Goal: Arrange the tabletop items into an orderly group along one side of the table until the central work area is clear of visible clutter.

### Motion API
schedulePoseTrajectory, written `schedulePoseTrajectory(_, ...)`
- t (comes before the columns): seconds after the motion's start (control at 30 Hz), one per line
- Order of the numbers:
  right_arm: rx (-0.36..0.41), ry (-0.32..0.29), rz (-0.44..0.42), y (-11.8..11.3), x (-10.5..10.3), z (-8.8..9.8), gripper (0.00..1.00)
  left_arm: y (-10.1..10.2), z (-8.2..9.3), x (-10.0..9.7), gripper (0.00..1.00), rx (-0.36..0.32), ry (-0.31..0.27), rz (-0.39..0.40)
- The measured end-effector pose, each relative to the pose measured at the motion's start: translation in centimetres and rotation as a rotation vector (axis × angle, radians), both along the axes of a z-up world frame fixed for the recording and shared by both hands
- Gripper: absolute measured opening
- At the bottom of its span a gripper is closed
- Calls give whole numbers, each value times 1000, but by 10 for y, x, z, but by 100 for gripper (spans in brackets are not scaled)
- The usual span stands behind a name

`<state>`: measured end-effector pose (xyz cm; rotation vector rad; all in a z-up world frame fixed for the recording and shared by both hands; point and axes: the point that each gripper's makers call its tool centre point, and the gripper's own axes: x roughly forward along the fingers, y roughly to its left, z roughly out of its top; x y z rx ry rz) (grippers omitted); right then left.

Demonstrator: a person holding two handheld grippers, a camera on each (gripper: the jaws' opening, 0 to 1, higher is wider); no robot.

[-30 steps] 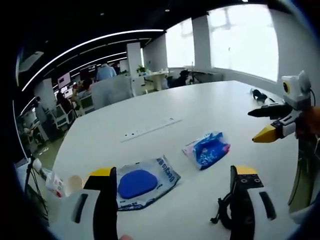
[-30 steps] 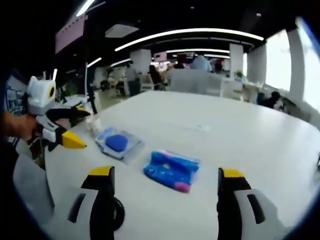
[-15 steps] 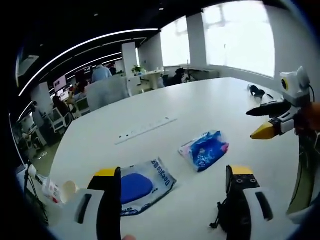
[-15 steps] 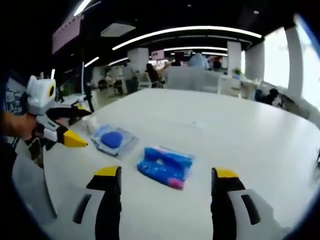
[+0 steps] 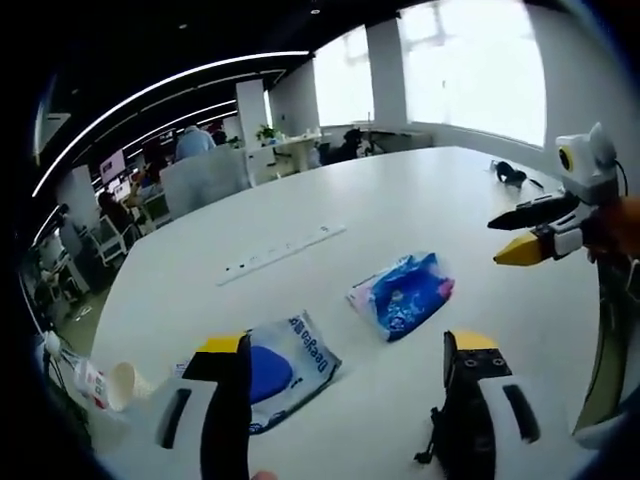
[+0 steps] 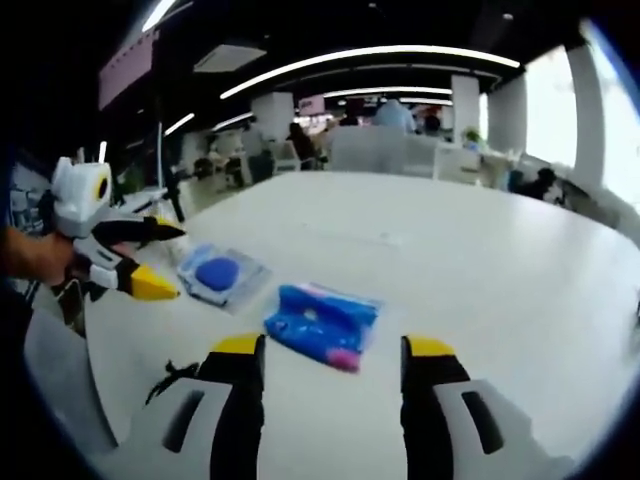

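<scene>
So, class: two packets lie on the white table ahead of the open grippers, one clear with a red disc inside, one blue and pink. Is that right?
Not quite. The disc inside the clear packet is blue, not red; the right gripper view shows it. The rest holds: the blue and pink packet lies beside it on the white table, ahead of the open right gripper and left gripper.

White table (image 5: pixel 400 215). Clear packet (image 5: pixel 285 355) with a solid blue disc inside and blue lettering on its edge. Bright blue wrapper (image 5: pixel 403 296) with pink ends and small white markings. Black cable (image 5: pixel 432 455). Both grippers: left gripper (image 5: pixel 345 395) and right gripper (image 6: pixel 330 385) have black jaws with yellow tips and white bodies.
</scene>
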<state>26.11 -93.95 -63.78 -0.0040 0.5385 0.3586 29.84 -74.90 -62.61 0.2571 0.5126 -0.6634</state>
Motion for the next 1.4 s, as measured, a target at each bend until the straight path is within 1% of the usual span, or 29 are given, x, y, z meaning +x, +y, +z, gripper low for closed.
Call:
schedulePoseTrajectory(0.03,3,10,2,0,0,-3,48,-2,-2,-1,74,-4,12,-3)
schedulePoseTrajectory(0.1,8,14,2,0,0,-5,47,-3,-4,0,73,0,12,-4)
schedulePoseTrajectory(0.23,4,27,5,-1,-2,-11,42,-5,-9,1,70,-3,24,-1)
schedulePoseTrajectory(0.4,-4,45,12,-3,-4,-18,38,-10,-13,0,63,-2,31,-10)
schedulePoseTrajectory(0.5,-9,50,12,-4,-4,-21,35,-13,-17,-1,61,-4,41,-15)
schedulePoseTrajectory(0.6,-3,62,13,-5,-4,-25,33,-17,-21,-1,56,0,45,-31)
schedulePoseTrajectory(0.67,-3,68,15,-5,-4,-27,31,-18,-23,-1,54,-4,51,-30)
schedulePoseTrajectory(0.77,2,75,16,-6,-3,-30,30,-21,-27,-2,50,21,36,-54)
schedulePoseTrajectory(1.03,29,112,11,-9,-4,-42,23,-32,-33,-1,41,17,40,-80)
schedulePoseTrajectory(1.1,30,117,9,-10,-5,-44,22,-35,-33,0,39,7,35,-87)
schedulePoseTrajectory(1.17,33,120,7,-11,-5,-46,21,-38,-35,0,36,-5,49,-90)
schedulePoseTrajectory(1.3,42,116,9,-10,-5,-47,15,-41,-40,2,34,-7,58,-95)
schedulePoseTrajectory(1.4,45,119,10,-11,-4,-49,15,-44,-43,3,32,-6,62,-102)
